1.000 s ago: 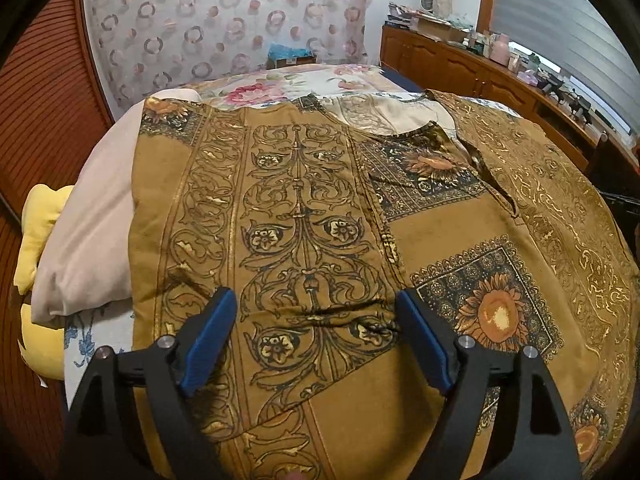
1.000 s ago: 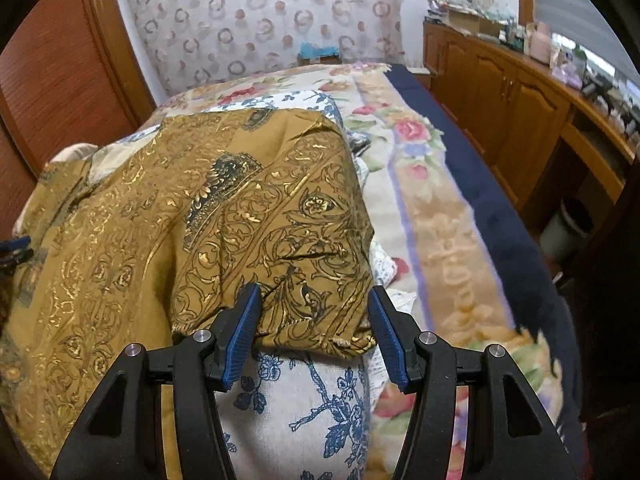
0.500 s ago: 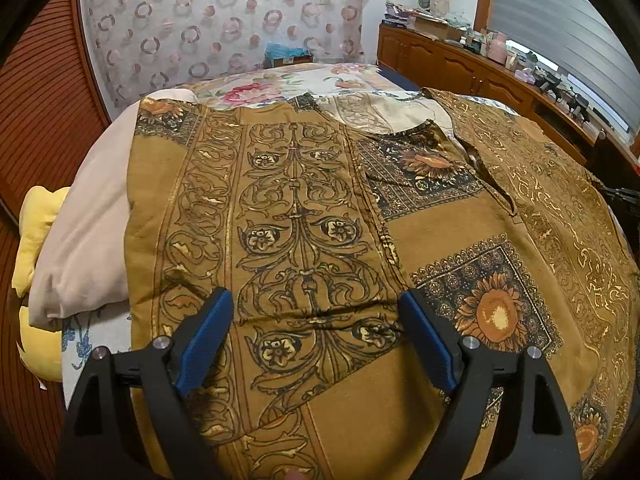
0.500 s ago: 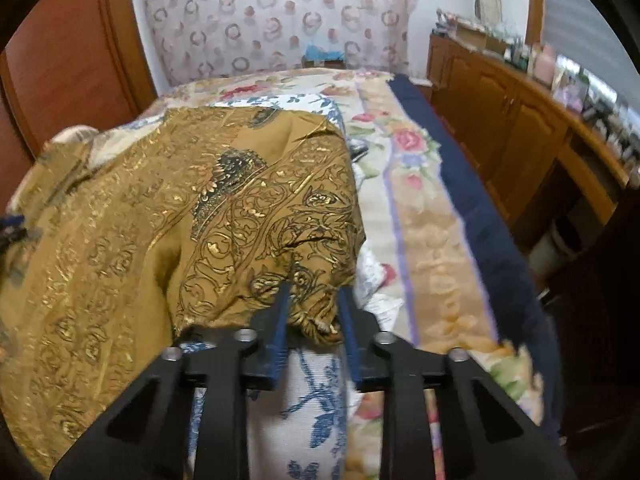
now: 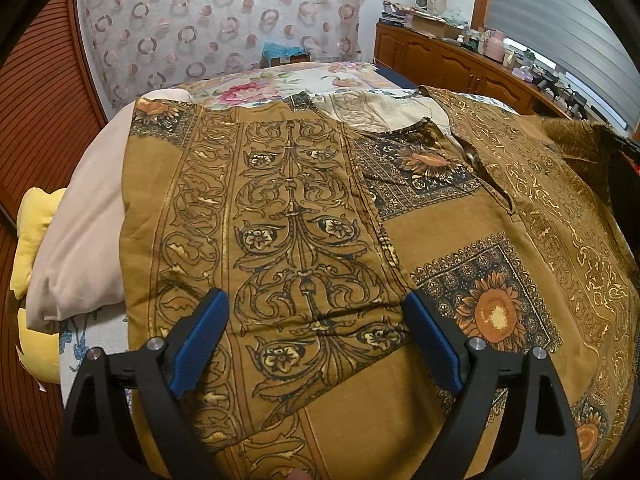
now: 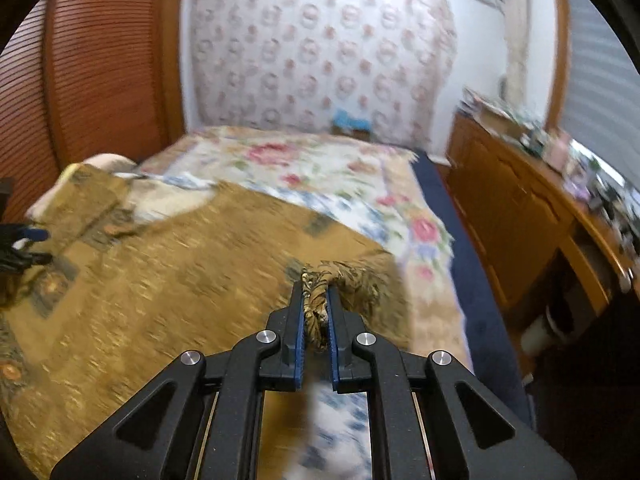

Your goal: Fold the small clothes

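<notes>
A mustard-brown patterned garment (image 5: pixel 320 208) with black scrollwork and sunflower squares lies spread over the bed. My left gripper (image 5: pixel 314 332) is open and hovers just above its near part, one blue pad on each side of the scrollwork panel. My right gripper (image 6: pixel 315 312) is shut on a bunched edge of the same garment (image 6: pixel 160 280) and holds that edge lifted above the bed. The right wrist view is blurred by motion. The lifted edge shows in the left wrist view at the far right (image 5: pixel 576 148).
A beige pillow (image 5: pixel 80 240) and a yellow cushion (image 5: pixel 32 232) lie at the bed's left edge. The floral bedspread (image 6: pixel 320 168) extends beyond the garment. A wooden cabinet (image 6: pixel 520 232) with clutter runs along the right. A slatted wooden wall (image 6: pixel 80 80) stands left.
My right gripper closed on the garment's edge and has lifted it up, swinging toward the left. My left gripper has stayed open and almost still.
</notes>
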Demonstrator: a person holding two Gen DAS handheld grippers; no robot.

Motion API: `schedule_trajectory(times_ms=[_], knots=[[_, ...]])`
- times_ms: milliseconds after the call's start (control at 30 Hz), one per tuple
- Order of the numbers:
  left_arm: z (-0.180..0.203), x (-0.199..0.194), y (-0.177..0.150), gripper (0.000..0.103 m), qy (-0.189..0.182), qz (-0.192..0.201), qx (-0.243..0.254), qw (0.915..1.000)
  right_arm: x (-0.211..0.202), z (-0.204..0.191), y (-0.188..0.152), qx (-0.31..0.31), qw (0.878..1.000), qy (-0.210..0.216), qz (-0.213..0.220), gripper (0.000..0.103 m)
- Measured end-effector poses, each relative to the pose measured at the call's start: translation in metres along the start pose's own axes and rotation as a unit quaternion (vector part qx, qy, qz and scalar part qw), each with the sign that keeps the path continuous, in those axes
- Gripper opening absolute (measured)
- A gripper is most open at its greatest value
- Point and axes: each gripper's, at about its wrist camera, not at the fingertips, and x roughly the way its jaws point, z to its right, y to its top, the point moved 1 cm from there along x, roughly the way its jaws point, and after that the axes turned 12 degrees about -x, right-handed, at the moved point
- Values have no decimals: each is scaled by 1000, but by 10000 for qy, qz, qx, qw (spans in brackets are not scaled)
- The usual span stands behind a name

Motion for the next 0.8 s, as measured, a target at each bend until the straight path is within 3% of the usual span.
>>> schedule_trajectory(times_ms=[167,400,533,633,800], knots=[[1,-1,0,90,40,11,6,10000,17,-47,14,-310,9978,582,10,7],[3,0,0,91,107,23,-9,9999,45,-84,-6,-373,9939,940,-433,7],[2,0,0,92,110,22,-11,9999,43,-85,-11,-312,9932,1007,-488,25],[2,0,0,92,115,23,-8,9999,33,-74,-8,-191,9945,979,-330,46],[-2,-3,0,92,155,68,-19,9999,30,-46,-5,98,9968,748,-254,47]])
